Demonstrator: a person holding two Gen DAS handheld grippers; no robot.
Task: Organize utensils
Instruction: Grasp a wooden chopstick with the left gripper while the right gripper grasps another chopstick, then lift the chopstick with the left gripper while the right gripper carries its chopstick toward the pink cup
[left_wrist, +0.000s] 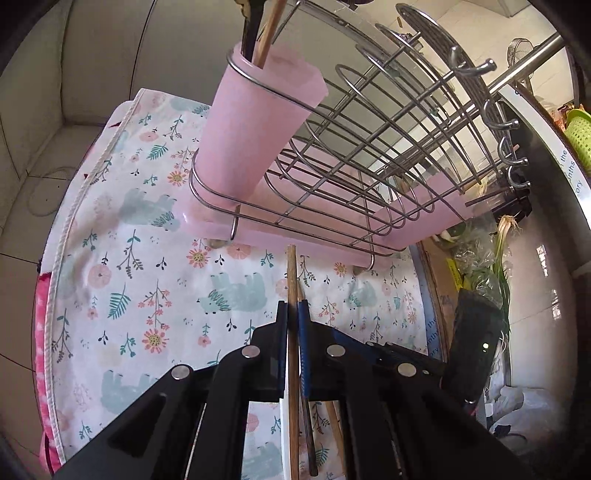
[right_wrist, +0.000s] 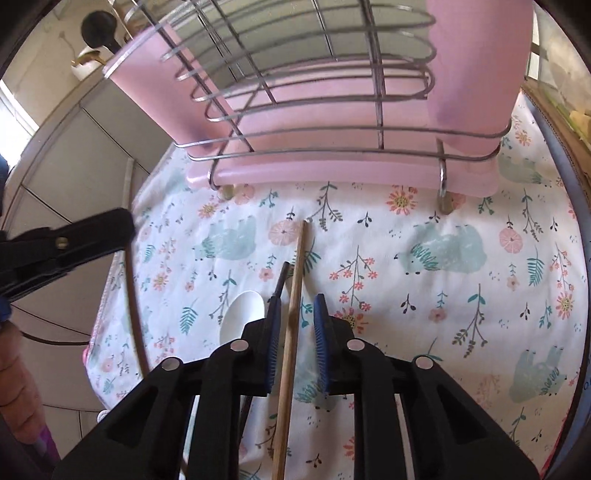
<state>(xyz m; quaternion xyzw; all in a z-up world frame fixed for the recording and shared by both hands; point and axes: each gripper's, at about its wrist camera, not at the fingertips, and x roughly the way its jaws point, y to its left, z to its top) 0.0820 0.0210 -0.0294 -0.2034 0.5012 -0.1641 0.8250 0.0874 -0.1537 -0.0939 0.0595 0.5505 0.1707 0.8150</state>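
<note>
Left gripper (left_wrist: 294, 314), jaws closed on a wooden chopstick (left_wrist: 291, 280); lift it upright toward the pink utensil cup (left_wrist: 251, 122) ahead. Right gripper (right_wrist: 295, 314) gapes open around another chopstick (right_wrist: 295, 288).

Left wrist view: the chopstick (left_wrist: 292, 295) in the left gripper (left_wrist: 294, 314) runs off the bottom edge, its lower end unseen; the utensils standing in the pink cup (left_wrist: 240, 129) are cut by the top edge, so their kind cannot be told. Right wrist view: the chopstick (right_wrist: 291, 314) between the right gripper's (right_wrist: 295, 325) parted fingers also leaves the bottom edge, and the white spoon (right_wrist: 240, 314) and dark stick (right_wrist: 281, 277) are half hidden behind the left finger. The second cup (right_wrist: 476, 62) is cropped at the top, contents unseen.
</note>
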